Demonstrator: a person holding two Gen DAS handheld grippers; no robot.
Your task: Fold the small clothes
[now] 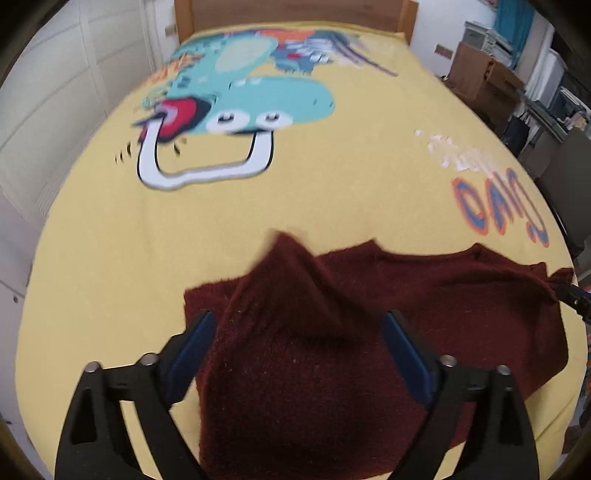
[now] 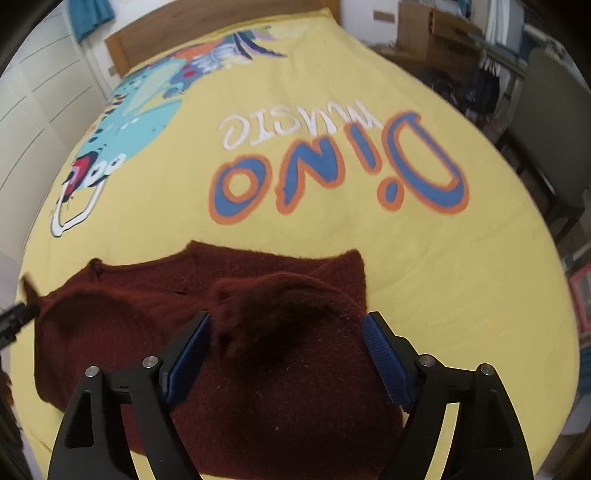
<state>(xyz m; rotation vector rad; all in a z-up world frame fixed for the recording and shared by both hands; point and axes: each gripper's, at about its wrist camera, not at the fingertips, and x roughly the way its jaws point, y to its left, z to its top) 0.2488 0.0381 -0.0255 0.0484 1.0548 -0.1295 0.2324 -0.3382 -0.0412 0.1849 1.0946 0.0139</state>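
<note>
Dark red knitted wool fills the lower part of both views: a small sweater lies on a bed, near its front edge. The bed is covered with a yellow blanket that shows a turquoise cartoon dinosaur and, upside down in the right wrist view, the blue and orange word "Dino".

The left gripper stands wide open over the left part of the sweater. Its two blue pads are on either side of a raised peak of the fabric, and they do not press on it. The peak stands up between them, a little blurred.

The right gripper is also wide open, over the right part of the sweater. A rounded fold of the wool rises between its blue pads, apart from both of them.

The sweater looks partly folded, with uneven edges at the far side and some layers on top of each other. Each gripper's tip is just visible at the side of the other view, beside the sweater's edge. Behind the bed there are a wooden headboard, white cupboard doors and cardboard boxes.
</note>
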